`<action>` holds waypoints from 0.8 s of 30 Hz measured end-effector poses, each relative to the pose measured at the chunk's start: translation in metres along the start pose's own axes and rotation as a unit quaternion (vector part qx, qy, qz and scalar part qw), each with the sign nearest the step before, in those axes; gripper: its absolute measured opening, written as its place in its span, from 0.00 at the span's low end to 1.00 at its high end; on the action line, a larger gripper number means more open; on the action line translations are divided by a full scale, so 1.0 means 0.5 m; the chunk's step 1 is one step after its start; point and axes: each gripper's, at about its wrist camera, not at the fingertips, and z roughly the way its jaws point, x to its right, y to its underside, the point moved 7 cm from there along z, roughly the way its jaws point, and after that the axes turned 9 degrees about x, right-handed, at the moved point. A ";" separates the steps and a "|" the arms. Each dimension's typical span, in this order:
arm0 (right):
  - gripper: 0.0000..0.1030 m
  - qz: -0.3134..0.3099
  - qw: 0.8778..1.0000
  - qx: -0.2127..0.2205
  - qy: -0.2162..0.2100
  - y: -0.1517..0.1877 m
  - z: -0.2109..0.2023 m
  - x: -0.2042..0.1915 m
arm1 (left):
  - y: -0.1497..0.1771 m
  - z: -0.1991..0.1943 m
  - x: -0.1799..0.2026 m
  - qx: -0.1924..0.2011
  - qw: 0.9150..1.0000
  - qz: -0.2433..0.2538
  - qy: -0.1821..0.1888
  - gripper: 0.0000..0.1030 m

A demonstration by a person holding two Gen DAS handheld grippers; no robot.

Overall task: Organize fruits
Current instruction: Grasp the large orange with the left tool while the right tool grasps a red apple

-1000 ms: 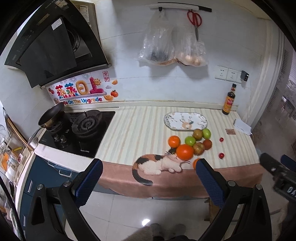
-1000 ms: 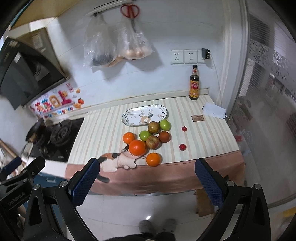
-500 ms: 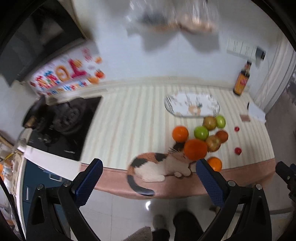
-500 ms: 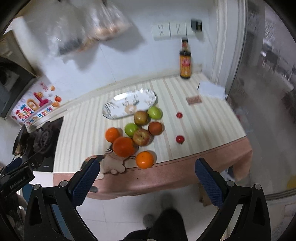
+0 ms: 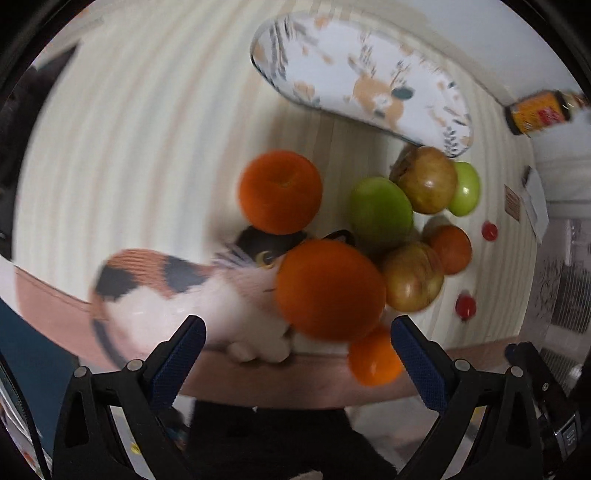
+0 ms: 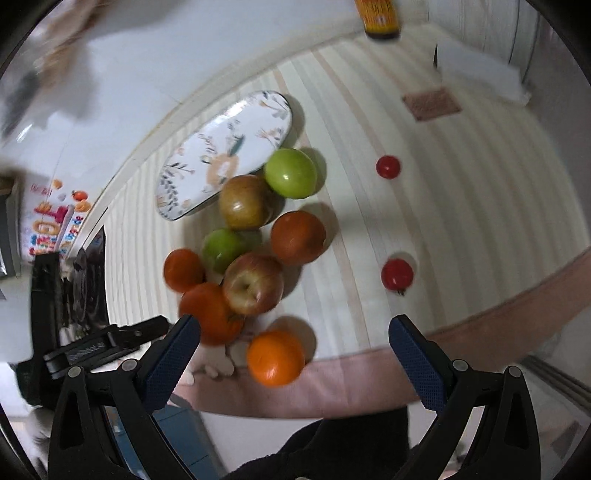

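A pile of fruit lies on the striped counter in front of an oval patterned plate [image 5: 364, 86], which also shows in the right wrist view [image 6: 225, 151]. The pile has a big orange [image 5: 328, 290], a second orange [image 5: 280, 192], a small orange [image 6: 275, 358] at the front edge, green apples [image 5: 380, 212] and red-yellow apples [image 6: 253, 284]. Two small red tomatoes [image 6: 397, 275] lie apart to the right. My left gripper [image 5: 297, 362] is open just before the big orange. My right gripper [image 6: 293, 352] is open around the small orange.
A cat-shaped print [image 5: 166, 291] covers the cloth at the counter's front edge. A sauce bottle [image 6: 380, 16] stands at the back wall, with folded paper [image 6: 476, 70] and a small brown square [image 6: 430, 105] at the right. The stove [image 6: 83, 280] is at the left.
Both grippers have moved forward and down toward the fruit pile, which now fills both views. Both stay open. The fruit has not moved.
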 end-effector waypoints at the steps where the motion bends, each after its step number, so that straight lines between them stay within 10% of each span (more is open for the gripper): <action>1: 1.00 0.007 1.000 -0.010 -0.004 -0.009 0.018 0.009 | -0.002 0.015 0.000 -0.010 1.000 -0.010 0.003 0.99; 7: 1.00 0.018 0.998 -0.064 -0.016 -0.034 0.111 0.025 | -0.017 0.090 0.013 -0.051 0.996 -0.068 0.039 0.99; 10: 1.00 0.017 0.997 -0.079 -0.018 -0.033 0.132 0.022 | -0.028 0.096 0.008 -0.035 0.996 -0.077 0.037 0.78; 24: 0.98 0.035 0.992 -0.109 -0.047 0.024 0.209 -0.057 | 0.001 0.025 -0.120 0.013 0.999 -0.034 -0.003 0.78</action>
